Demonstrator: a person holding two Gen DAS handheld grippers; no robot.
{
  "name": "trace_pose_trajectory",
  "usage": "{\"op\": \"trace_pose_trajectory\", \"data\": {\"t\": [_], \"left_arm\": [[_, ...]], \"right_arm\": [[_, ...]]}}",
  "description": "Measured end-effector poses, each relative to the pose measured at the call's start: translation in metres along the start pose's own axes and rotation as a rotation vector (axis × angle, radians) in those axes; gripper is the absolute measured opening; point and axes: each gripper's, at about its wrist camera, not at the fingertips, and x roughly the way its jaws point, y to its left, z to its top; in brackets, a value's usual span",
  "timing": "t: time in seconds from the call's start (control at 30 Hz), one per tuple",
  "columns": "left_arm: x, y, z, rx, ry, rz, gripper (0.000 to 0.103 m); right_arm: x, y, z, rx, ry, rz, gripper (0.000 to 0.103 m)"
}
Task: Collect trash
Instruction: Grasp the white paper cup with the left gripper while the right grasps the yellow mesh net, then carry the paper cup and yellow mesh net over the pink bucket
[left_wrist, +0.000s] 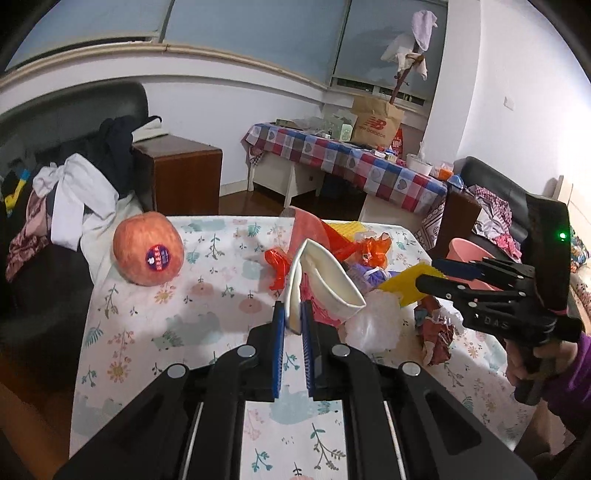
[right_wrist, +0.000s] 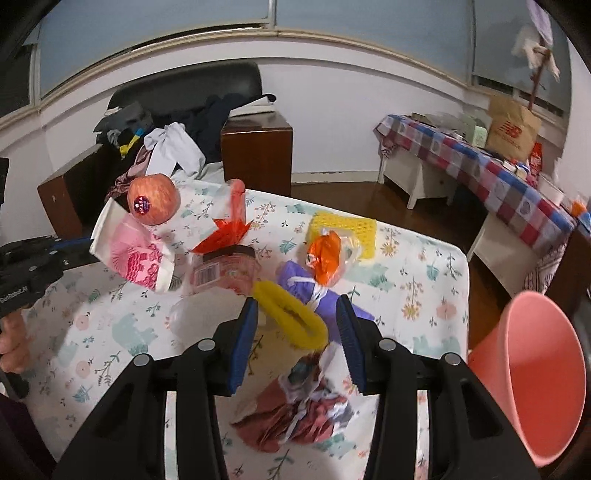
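**Two grippers over the trash pile, cup in hand**

Left gripper (left_wrist: 293, 325) is clenched on the rim of a squashed white paper cup with pink print (left_wrist: 325, 284), lifted clear of the floral tablecloth (left_wrist: 147, 325). Right gripper (right_wrist: 297, 339) stands released, jaws wide, straddling a folded yellow foam strip (right_wrist: 291, 314) with a purple bag (right_wrist: 303, 284) at its 12 o'clock and a crumpled maroon wrapper (right_wrist: 295, 417) just beneath.

Pink plastic bin (right_wrist: 532, 376) waits off the table edge at my right gripper's 3 o'clock.

Risks, as I judge them:
- My pinch on the cup is thin-walled rim only; a quick swing toward the bin could let it slip.
- Closing the right jaws now may snag purple bag with foam.
- Red apple with sticker (left_wrist: 147, 249) at the left gripper's 10 o'clock is not trash; leave it.
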Motion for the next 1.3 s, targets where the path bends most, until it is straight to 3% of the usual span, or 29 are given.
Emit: {"op": "trace_pose_trajectory", "data": {"t": [0.13, 0.17, 0.2, 0.3, 0.77, 1.0, 1.3], "left_arm": [[0.000, 0.000, 0.000, -0.003, 0.003, 0.001, 0.008], [0.001, 0.000, 0.000, -0.002, 0.002, 0.002, 0.008], [0.001, 0.001, 0.000, -0.002, 0.002, 0.001, 0.008], [0.000, 0.000, 0.000, 0.000, 0.001, 0.001, 0.008], [-0.022, -0.026, 0.023, -0.002, -0.059, -0.035, 0.008], [-0.024, -0.048, 0.043, -0.028, -0.092, -0.100, 0.008], [-0.021, -0.103, 0.064, 0.034, -0.129, -0.191, 0.008]], "right_arm": [[0.005, -0.001, -0.003, 0.006, 0.026, 0.027, 0.044], [0.005, -0.001, -0.004, 0.010, 0.027, 0.030, 0.040], [0.006, -0.001, -0.006, 0.010, 0.035, 0.034, 0.027], [0.004, 0.000, -0.011, 0.015, 0.042, 0.039, 0.014], [-0.064, -0.026, -0.009, 0.206, -0.135, 0.094, 0.012], [-0.094, -0.046, -0.015, 0.277, -0.207, 0.046, 0.012], [-0.119, -0.079, -0.033, 0.360, -0.266, -0.042, 0.012]]}}
